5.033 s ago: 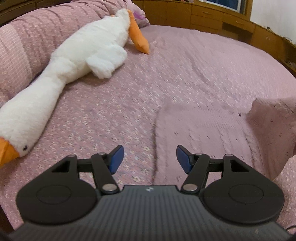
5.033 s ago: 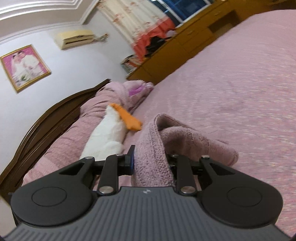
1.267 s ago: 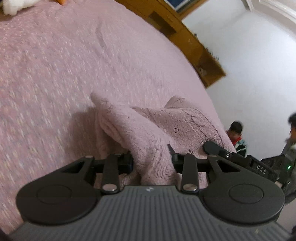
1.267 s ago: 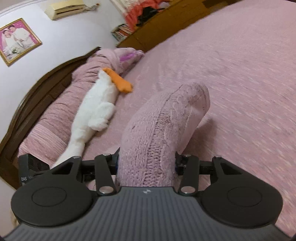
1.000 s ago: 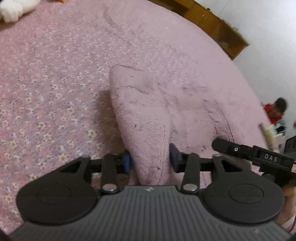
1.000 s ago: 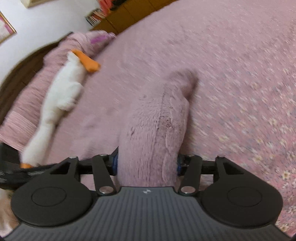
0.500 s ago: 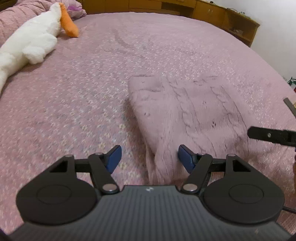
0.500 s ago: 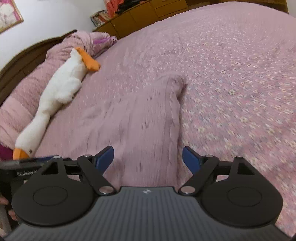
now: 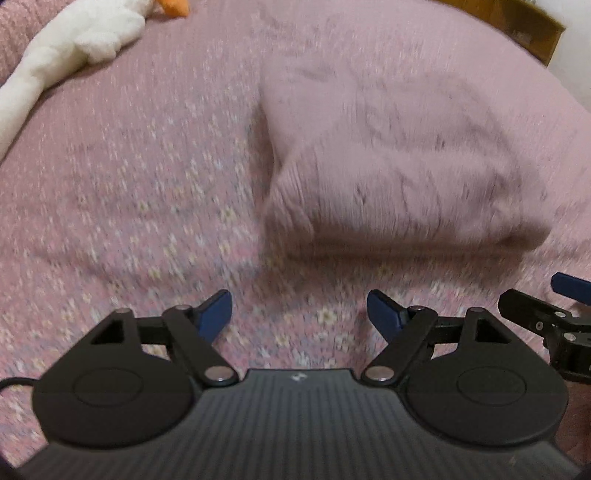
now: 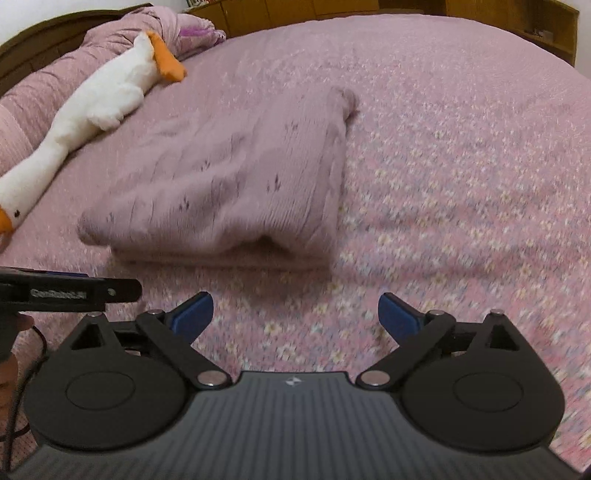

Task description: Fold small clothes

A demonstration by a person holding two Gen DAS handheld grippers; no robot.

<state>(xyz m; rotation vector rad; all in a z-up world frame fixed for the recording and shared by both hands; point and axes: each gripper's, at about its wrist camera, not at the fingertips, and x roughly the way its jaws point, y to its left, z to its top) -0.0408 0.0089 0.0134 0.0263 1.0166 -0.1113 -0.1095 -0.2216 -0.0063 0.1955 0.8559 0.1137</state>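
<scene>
A: Item one, task garment?

B: Pink cable-knit sweater (image 10: 236, 177), folded into a thick rectangle, lying flat on the pink floral bedspread (image 10: 461, 155). Its near folded edge faces both grippers, apart from them.

A: Left gripper (image 9: 299, 314)?

B: Jaws spread, having just been opening; only bedspread shows between the blue pads (image 9: 214, 310). Nothing grasped. It sits near the sweater's near left corner without touching it.

A: Right gripper (image 10: 295, 314)?

B: Released likewise, jaws wide after just opening, nothing between them, short of the sweater's near edge.

A: Other entries?

B: White plush goose (image 10: 92, 99) with orange beak, stretched along the rolled pink quilt (image 10: 40, 92) at the headboard side, well apart from the sweater. Wooden cabinets (image 10: 332, 11) beyond the bed.
</scene>
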